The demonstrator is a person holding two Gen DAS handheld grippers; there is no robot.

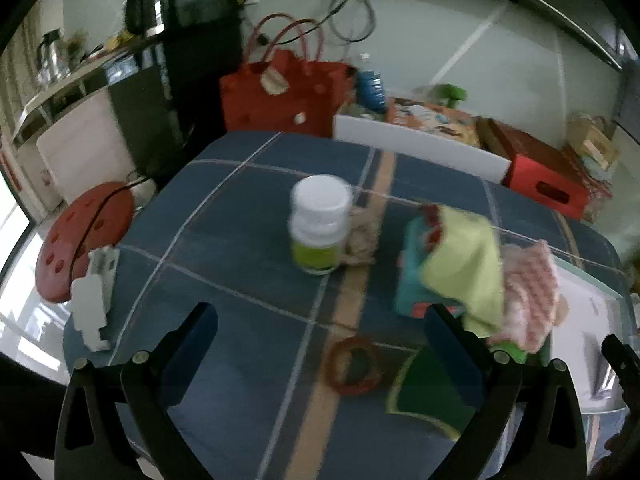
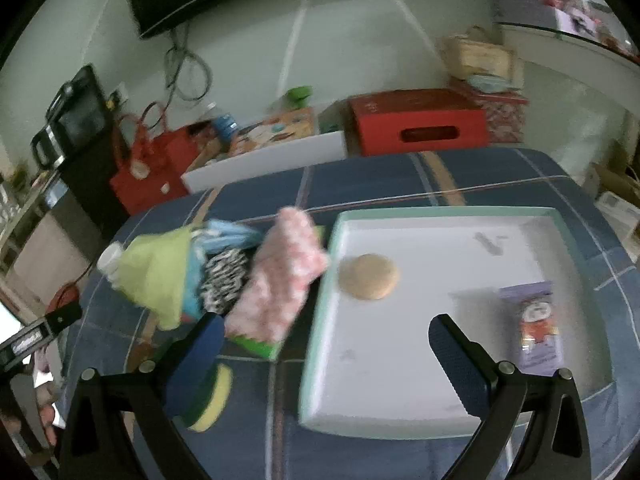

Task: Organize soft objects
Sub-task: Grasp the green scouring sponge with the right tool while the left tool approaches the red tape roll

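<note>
My right gripper [image 2: 324, 340] gapes wide, empty, over the tray [image 2: 440, 412]; bun [image 2: 369, 277] and packet [image 2: 538, 326] ahead, already sorted I judge. Cloth pile [image 2: 276, 276] just left. Left gripper [image 1: 320, 330] equally wide, empty; bottle [image 1: 319, 229] ahead, ring [image 1: 352, 365] between fingers. Blur hides pile details

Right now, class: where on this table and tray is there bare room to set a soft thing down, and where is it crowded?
Free: the tray's middle, between the tan round pad and the purple packet; also the tablecloth left of the white bottle. Crowded: the heap of cloths left of the tray.
</note>
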